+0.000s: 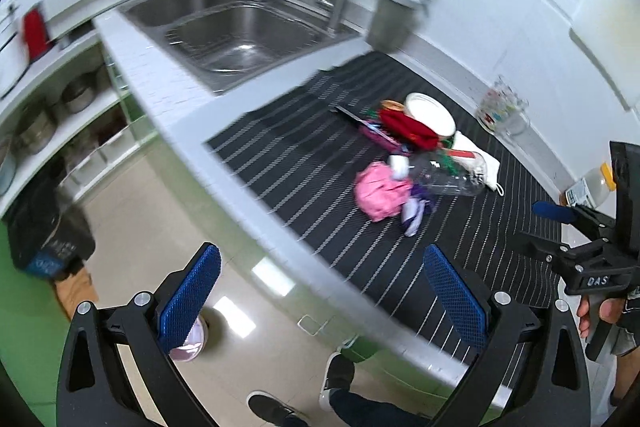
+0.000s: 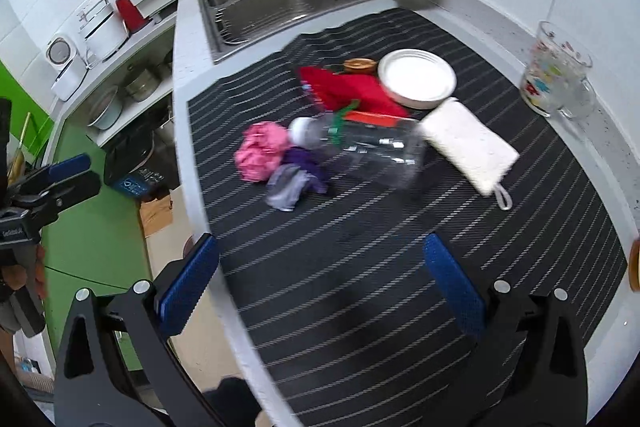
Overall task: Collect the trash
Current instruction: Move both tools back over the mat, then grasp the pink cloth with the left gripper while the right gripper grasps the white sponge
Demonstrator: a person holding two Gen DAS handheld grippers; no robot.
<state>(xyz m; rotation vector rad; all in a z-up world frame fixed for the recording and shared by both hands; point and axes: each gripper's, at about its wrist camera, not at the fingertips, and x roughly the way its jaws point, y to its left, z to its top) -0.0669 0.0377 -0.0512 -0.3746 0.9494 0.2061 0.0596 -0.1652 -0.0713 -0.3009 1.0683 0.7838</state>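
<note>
Heads up: both of your tongs are spread wide and carrying nothing right now. The right tongs (image 2: 320,287) hover over the black white-striped mat (image 2: 360,267) on the counter (image 2: 188,131), and the left tongs (image 1: 320,299) hang out past the counter edge, over the floor.

The trash sits in one heap straight ahead of the right tongs, well clear of the tips: a crumpled pink paper wad (image 2: 260,151), a scrunched purple-and-grey wrapper (image 2: 294,183) just this side of it, and a clear plastic bottle with a white cap (image 2: 368,151) lying on its side, touching both.

Stuff that could bite you, in my view:

- That bottle is round and on its side, so a nudge on the wrapper or a glancing pinch could send it rolling toward the white ribbed cloth pad (image 2: 468,147) or off the heap.
- A red cloth (image 2: 352,91) and a white round plate (image 2: 416,77) sit right behind the bottle. They don't look like trash to me, and a deep reach could drag them along.
- The printed glass mug (image 2: 556,71) stands far right of the tongs, so watch a wide swing.
- Both views are smeared with blur. Closing the tongs at that speed could miss the soft paper.
</note>
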